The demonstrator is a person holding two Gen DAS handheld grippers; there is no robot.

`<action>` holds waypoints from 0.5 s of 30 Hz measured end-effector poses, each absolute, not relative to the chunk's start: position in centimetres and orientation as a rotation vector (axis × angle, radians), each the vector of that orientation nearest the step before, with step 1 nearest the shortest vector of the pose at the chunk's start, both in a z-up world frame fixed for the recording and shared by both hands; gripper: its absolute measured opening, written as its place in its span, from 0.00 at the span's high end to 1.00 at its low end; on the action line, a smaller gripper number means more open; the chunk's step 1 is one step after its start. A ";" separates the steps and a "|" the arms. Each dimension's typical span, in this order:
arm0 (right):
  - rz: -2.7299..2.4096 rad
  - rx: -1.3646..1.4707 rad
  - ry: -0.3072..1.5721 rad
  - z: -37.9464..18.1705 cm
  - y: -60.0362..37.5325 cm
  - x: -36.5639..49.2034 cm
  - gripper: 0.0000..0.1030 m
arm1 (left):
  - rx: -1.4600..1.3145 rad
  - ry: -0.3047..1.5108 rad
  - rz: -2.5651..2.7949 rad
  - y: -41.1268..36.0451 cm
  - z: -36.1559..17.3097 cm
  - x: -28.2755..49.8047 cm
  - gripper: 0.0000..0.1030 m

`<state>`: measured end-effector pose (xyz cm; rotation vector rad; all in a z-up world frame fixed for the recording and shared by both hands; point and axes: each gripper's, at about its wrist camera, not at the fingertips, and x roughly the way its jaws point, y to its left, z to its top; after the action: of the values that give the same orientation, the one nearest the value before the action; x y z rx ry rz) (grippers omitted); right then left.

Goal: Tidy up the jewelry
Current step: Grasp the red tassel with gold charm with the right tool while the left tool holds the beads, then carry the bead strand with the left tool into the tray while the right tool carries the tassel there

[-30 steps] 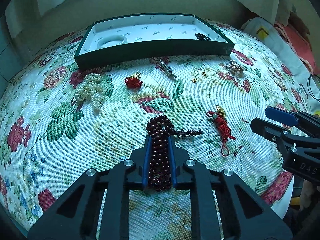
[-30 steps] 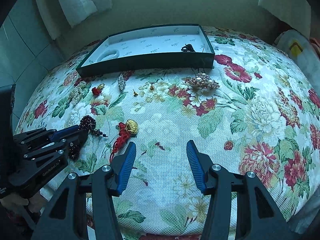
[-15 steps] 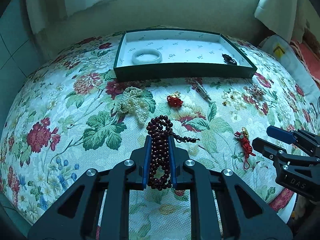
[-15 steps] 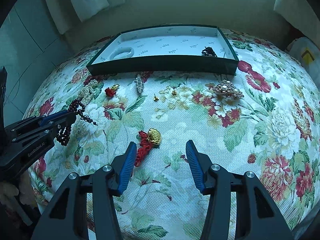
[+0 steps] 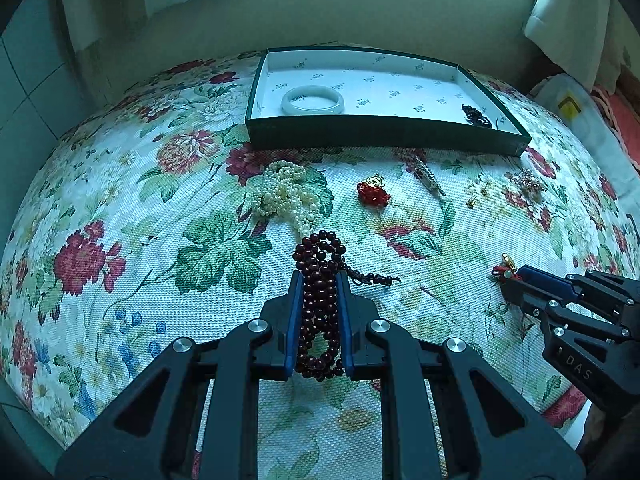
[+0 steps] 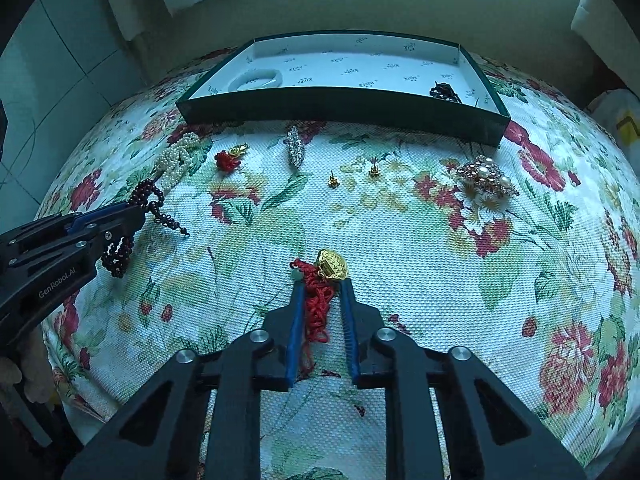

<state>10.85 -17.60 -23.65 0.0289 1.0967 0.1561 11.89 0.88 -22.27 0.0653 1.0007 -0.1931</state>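
Closing since a second ago, the right hand-held gripper (image 6: 320,312) now pinches the red cord charm (image 6: 318,300) on the floral surface (image 6: 400,240) — the left hand-held gripper (image 5: 319,312) clamps dark beads (image 5: 320,280), both seemingly bound for the tray (image 5: 384,132).

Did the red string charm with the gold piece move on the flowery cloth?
Cannot tell. The right gripper came over the red string charm and its jaws have just been closing on it; against the green box everything shifted alike.

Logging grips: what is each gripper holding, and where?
Left gripper: dark red bead bracelet, across its loops. Right gripper: red cord charm, by its cord.
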 end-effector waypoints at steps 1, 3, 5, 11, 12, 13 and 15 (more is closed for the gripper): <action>0.160 0.032 1.097 -23.7 -17.7 10.8 0.88 | 0.066 1.001 -0.193 0.9 -22.3 11.9 0.85; 0.165 0.031 1.095 -23.6 -17.7 10.6 0.89 | 0.065 0.999 -0.193 0.8 -22.2 11.9 0.85; 0.169 0.037 1.087 -23.4 -17.8 10.4 0.89 | 0.065 0.996 -0.193 0.8 -22.1 11.9 0.85; 0.166 0.042 1.041 -21.8 -18.1 10.1 0.89 | 0.060 0.983 -0.203 0.5 -21.3 11.8 0.85; 0.165 0.044 1.033 -21.5 -18.1 10.0 0.89 | 0.059 0.979 -0.205 0.5 -21.2 11.8 0.84; 0.164 0.045 1.026 -21.2 -18.2 10.0 0.89 | 0.059 0.974 -0.205 0.4 -21.0 11.8 0.85; 0.161 0.047 1.013 -20.7 -18.4 10.0 0.89 | 0.054 0.966 -0.208 0.3 -20.5 11.8 0.85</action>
<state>10.00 -18.35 -20.68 0.0467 1.0126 0.1609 11.83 0.34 -20.51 0.0543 0.9663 -0.2080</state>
